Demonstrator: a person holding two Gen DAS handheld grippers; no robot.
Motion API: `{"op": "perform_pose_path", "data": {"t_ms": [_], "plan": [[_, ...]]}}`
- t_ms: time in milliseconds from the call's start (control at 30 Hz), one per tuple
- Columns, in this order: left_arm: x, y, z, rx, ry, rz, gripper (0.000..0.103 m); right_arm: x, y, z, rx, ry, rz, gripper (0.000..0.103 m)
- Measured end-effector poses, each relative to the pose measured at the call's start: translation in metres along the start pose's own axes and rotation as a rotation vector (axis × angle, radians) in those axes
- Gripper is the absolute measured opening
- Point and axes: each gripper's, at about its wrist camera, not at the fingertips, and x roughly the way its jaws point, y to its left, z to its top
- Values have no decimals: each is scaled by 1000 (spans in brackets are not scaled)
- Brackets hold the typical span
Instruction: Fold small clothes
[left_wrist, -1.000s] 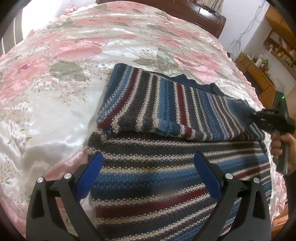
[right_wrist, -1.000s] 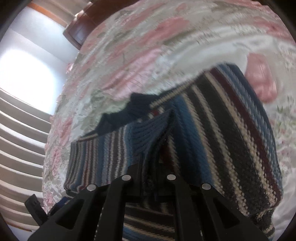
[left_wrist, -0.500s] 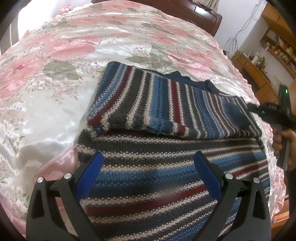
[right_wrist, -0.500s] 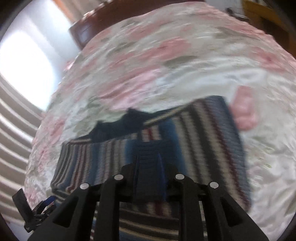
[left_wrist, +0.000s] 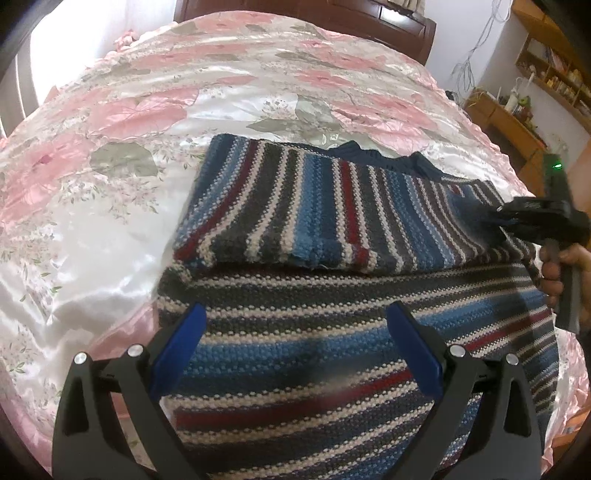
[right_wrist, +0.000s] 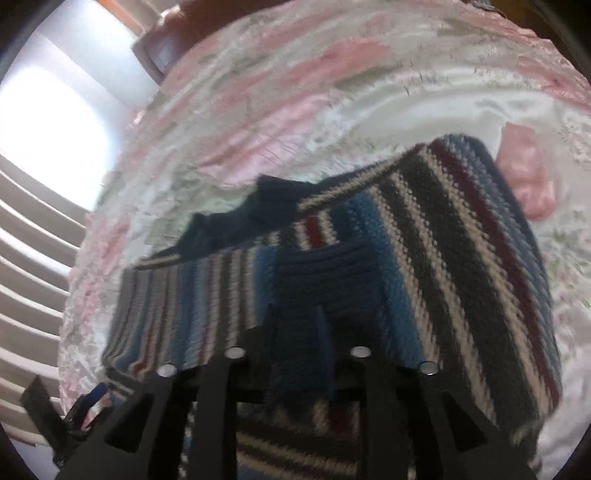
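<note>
The left gripper (left_wrist: 295, 336), fingers wide apart, is held above the sweater (left_wrist: 332, 229), gripping nothing. The right gripper (right_wrist: 301, 339) is clamped on the navy cuff (right_wrist: 314, 280) of a sleeve laid across the sweater, which is spread on a floral bedspread (left_wrist: 147, 110).

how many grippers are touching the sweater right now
1: the right gripper is clamped on the striped sweater's dark ribbed cuff at the right edge. The left gripper hangs open above the near part, apparently not touching.
</note>
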Motion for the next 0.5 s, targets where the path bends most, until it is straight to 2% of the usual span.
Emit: {"op": "perform_pose_path", "data": {"t_ms": [67,133,267,300,400,500], "plan": [[0,-4,0,8,1,-3,98,-5,2,-8,0,6,17,27],[-1,-10,0,18,-5,-6,98,0,-5,-20,13,39,13,32],[-1,-17,-2,42,1,6,98,4,-17,-24,32,52,17,24],[-1,-18,-2,47,4,11,98,1,-18,-24,49,47,25,25],[-3,-19,-5,63,24,-2,98,-21,-18,-27,68,13,37,38],[-11,-11,-15,36,52,-65,98,-53,-21,-42,50,-17,31,40]]}}
